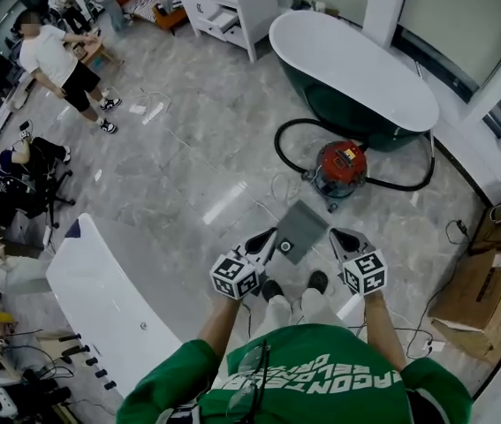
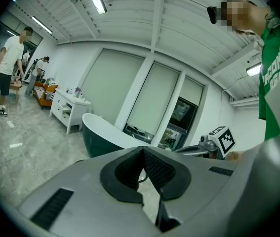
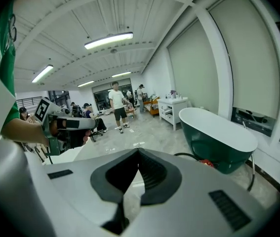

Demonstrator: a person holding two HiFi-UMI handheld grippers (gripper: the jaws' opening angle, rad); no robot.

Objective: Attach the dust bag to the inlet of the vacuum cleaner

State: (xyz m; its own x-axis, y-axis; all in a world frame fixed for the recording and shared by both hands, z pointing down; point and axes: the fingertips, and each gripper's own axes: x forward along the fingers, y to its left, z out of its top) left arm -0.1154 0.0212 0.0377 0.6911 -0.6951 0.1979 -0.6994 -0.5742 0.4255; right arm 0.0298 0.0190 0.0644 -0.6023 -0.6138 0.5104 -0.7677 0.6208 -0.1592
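A flat grey dust bag (image 1: 301, 226) with a round collar hole shows in the head view between my two grippers; it seems to lie on the floor just ahead of the person's shoes. Neither gripper view shows it. The red vacuum cleaner (image 1: 340, 168) (image 3: 206, 163) stands beyond it, with its black hose (image 1: 284, 140) looping beside the bathtub. My left gripper (image 1: 266, 235) (image 2: 142, 149) has its tips touching and nothing visible between them. My right gripper (image 1: 337, 234) (image 3: 138, 151) looks the same. Both are level and face each other.
A dark green bathtub (image 1: 356, 69) (image 2: 100, 132) (image 3: 219, 132) stands behind the vacuum. A white counter (image 1: 109, 299) is at the left, cardboard boxes (image 1: 480, 299) at the right, a white cabinet (image 1: 232, 3) at the back. People stand at the far left (image 1: 56, 60).
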